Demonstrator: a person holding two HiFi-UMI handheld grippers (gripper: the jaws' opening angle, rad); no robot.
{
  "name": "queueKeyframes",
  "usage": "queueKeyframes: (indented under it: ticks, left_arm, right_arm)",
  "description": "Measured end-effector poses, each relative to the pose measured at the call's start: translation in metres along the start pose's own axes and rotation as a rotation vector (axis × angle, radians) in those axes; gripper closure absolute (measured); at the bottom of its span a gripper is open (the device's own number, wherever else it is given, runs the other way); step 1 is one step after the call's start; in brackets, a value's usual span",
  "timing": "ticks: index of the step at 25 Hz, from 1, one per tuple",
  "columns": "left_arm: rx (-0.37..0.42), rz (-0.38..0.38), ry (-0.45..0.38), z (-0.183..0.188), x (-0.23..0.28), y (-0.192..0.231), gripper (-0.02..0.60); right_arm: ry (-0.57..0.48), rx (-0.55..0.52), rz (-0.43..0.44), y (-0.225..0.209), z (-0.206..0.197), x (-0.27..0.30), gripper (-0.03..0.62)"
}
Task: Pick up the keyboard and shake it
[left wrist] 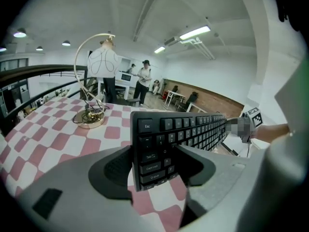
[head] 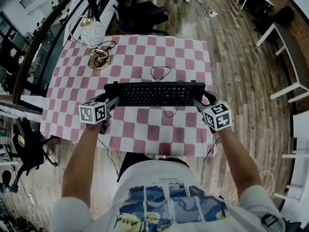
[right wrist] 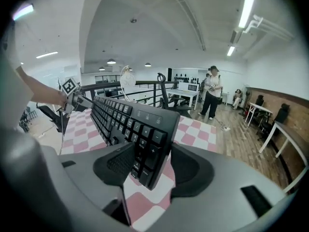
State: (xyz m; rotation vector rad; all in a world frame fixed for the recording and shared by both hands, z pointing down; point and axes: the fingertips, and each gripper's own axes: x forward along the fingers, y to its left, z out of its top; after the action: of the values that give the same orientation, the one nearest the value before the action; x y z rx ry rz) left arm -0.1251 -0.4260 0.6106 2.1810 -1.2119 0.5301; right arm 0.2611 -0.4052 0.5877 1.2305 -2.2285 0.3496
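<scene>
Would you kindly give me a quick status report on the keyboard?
Left gripper, right gripper clamped on keyboard ends. Keyboard held above table. Lamp clear, far left.

Head view looks steeply down; both gripper views face inward, sharing the keyboard (head: 154, 94).

The person wears a white short-sleeved T-shirt (head: 159, 187) printed with a blue, yellow and black picture cut into panels. The left gripper (head: 112, 102) and right gripper (head: 198, 102) are grey, with black textured pads (left wrist: 118, 164), each bearing a white cube (head: 92, 112) of black square markers. Thin dark cables (head: 110, 156) trail from them.
</scene>
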Motion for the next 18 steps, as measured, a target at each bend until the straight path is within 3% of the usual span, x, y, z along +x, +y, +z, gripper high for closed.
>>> queueKeyframes:
  ticks: [18]
  left_arm:
    - [0.162,0.12,-0.287,0.107,-0.095,-0.026,0.314]
  right_arm:
    - [-0.301,-0.268,-0.079,-0.002,0.14,-0.059,0.37]
